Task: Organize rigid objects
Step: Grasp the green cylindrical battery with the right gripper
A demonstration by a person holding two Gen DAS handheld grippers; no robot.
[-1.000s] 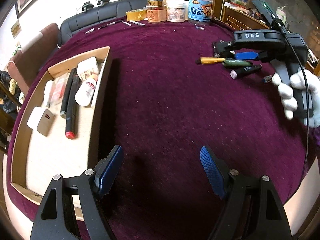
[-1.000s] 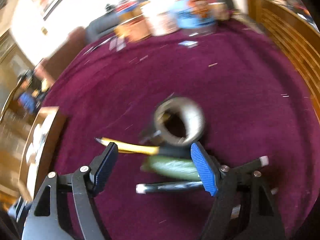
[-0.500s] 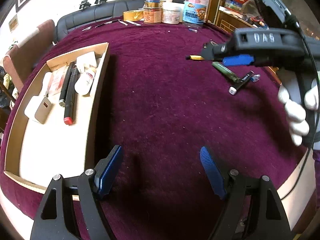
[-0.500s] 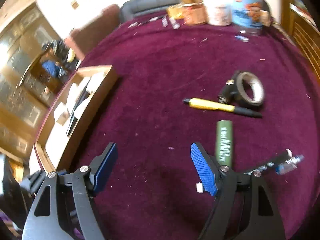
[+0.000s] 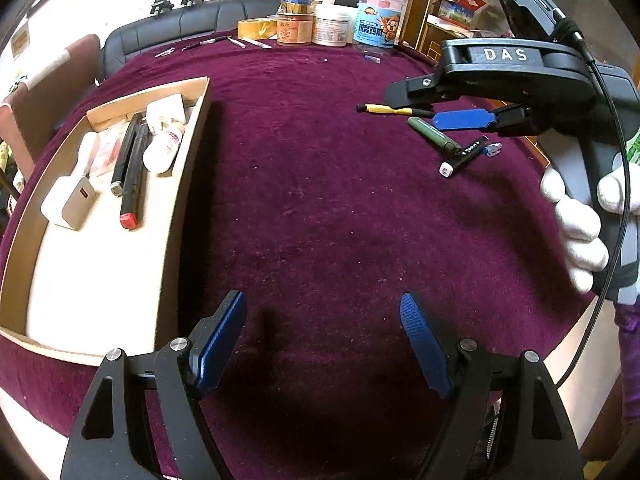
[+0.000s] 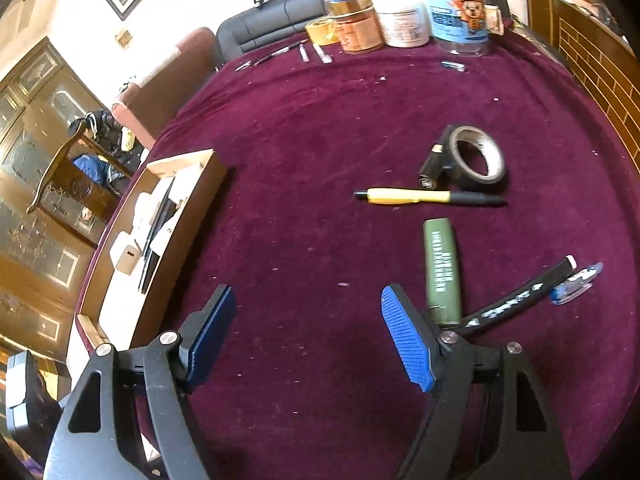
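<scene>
Now the right gripper (image 6: 306, 334) has pulled back from the green tube (image 6: 441, 270), both grippers wide and empty; nothing went into the box (image 5: 191, 148).

Maroon table (image 6: 320, 128): tray (image 5: 188, 168), tape roll (image 6: 476, 156), pen (image 6: 424, 197), jars (image 6: 400, 20).
</scene>
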